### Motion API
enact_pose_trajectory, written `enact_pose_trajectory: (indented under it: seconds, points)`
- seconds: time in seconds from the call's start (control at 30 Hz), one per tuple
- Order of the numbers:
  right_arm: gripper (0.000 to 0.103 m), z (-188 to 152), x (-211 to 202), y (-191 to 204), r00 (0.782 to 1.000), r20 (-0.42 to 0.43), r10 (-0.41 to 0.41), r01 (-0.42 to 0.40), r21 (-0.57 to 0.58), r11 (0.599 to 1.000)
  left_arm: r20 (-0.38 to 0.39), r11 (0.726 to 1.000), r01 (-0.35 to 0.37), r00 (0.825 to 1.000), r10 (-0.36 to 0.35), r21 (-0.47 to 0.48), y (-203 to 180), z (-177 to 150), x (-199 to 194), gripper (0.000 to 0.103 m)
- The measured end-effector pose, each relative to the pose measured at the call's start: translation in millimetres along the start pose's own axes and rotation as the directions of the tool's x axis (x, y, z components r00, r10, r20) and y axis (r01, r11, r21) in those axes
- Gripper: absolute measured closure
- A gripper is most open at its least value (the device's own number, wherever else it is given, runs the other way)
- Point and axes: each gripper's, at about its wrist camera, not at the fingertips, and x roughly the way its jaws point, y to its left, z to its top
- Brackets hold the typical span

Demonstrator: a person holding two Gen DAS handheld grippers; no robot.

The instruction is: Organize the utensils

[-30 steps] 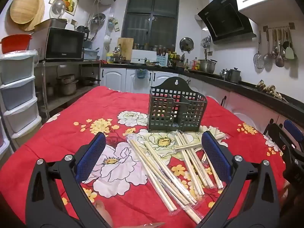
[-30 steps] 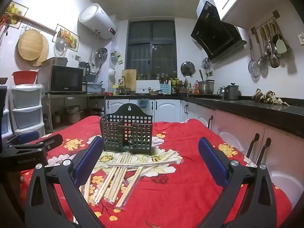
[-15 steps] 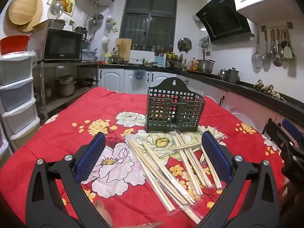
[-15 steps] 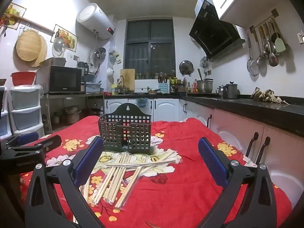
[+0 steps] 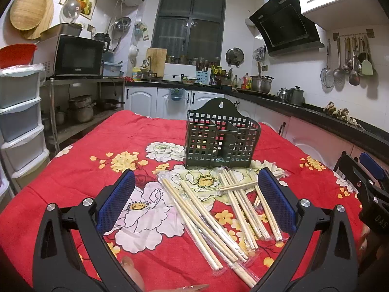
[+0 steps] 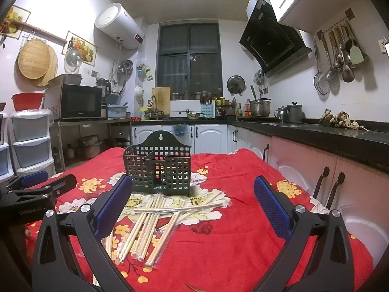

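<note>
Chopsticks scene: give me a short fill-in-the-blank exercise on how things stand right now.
1. The chopsticks lie on the ____ floral tablecloth.
2. The dark holder stands ____ the chopsticks, farther from the cameras.
3. The left gripper and right gripper both have their jaws ____.
4. The holder's compartments hold ____ chopsticks yet.

Missing words: red; behind; open; no
</note>
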Motion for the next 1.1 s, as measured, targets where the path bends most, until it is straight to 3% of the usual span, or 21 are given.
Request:
enact_pose_trajectory:
  seconds: [1.1]
  points:
    - [0.006, 4.2, -1.1, 0.9, 1.000, -0.001, 0.002, -0.002, -0.005, 1.000, -0.012, 1.000, 0.014, 1.000, -0.014, -0.006, -1.9, -0.5, 4.6, 0.010]
